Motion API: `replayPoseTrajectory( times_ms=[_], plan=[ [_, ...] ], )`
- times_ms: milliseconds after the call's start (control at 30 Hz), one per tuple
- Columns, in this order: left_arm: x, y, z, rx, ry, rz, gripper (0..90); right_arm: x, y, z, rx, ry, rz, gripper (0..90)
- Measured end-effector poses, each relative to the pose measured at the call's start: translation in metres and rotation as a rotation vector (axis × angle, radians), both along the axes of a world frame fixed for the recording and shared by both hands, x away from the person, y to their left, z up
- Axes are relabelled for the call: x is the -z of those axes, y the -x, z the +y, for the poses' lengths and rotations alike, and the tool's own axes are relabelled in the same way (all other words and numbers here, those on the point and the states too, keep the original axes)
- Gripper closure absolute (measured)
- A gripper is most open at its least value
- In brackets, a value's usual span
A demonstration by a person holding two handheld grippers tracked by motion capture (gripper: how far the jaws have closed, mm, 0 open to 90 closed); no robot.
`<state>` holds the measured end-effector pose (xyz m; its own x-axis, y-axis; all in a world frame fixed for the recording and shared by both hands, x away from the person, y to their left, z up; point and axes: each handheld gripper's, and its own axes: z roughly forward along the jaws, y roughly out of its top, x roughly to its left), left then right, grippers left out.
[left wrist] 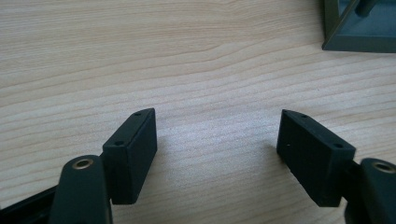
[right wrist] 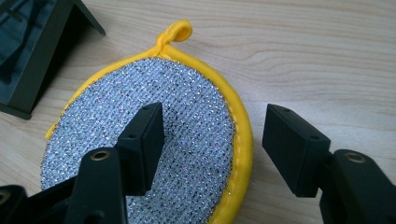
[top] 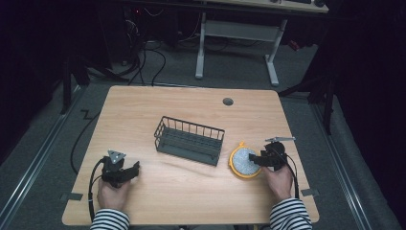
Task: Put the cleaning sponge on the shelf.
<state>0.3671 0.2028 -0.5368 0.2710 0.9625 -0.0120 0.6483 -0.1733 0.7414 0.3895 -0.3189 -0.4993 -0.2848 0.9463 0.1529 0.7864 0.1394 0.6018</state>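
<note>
The round scouring pad point(right wrist: 140, 154), silver mesh with a yellow rim and a small yellow loop, lies flat on the surface point(top: 191, 187), just beside the right end of the dark wire rack point(top: 189, 140). It is not lifted; nothing shows it gripped. The right hand-held gripper point(right wrist: 212, 149) is at the pad's right edge with its jaws spread: one jaw stands over the mesh, the other out past the yellow rim over bare wood, so the rim sits between them but the pads are not pressing on it. I judge this to be the very start of a pick-up: the approach is nearly made, while the pinch, the lift and whatever placing follows, likely into the rack, all remain. The left hand-held gripper point(left wrist: 217, 156) rests well apart at the surface's near left, jaws spread over bare wood, holding nothing.
</note>
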Motion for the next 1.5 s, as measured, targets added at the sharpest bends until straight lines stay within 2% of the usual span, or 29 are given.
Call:
replayPoseTrajectory(
  times_ms=[33,67,100,267,500,600,733,1067,1233,1500],
  plan=[
    [0.000,0.000,0.000,0.000,0.000,0.000,29.3,0.002,-0.001,0.000,-0.002,-0.004,0.006,39.5],
    [0.000,0.000,0.000,-0.001,0.000,-0.001,29.3,0.004,-0.003,-0.002,-0.005,-0.033,0.025,43.4],
    [0.000,0.000,0.000,-0.001,0.000,-0.001,29.3,0.004,-0.003,-0.002,-0.005,-0.033,0.025,43.4],
    [0.000,0.000,0.000,0.000,0.000,0.000,29.3,0.006,-0.004,-0.005,-0.036,-0.071,0.046,55.6],
    [0.000,0.000,0.000,0.000,0.000,0.000,29.3,0.003,-0.003,-0.004,-0.062,-0.057,0.034,76.7],
    [0.000,0.000,0.000,0.001,0.001,0.000,29.3,0.002,-0.003,-0.004,-0.065,-0.056,0.038,78.3],
    [0.000,0.000,0.000,0.001,0.002,0.000,29.3,0.000,0.000,0.002,-0.073,-0.015,0.003,80.1],
    [0.000,0.000,0.000,0.002,0.004,0.000,29.4,-0.010,0.007,0.001,-0.084,-0.046,-0.040,80.5],
    [0.000,0.000,0.000,0.003,0.004,0.001,29.4,-0.017,0.014,-0.001,-0.103,-0.033,-0.065,80.5],
    [0.000,0.000,0.000,0.003,0.004,0.001,29.4,-0.032,0.020,-0.004,-0.108,-0.042,-0.095,80.6]
  ],
)
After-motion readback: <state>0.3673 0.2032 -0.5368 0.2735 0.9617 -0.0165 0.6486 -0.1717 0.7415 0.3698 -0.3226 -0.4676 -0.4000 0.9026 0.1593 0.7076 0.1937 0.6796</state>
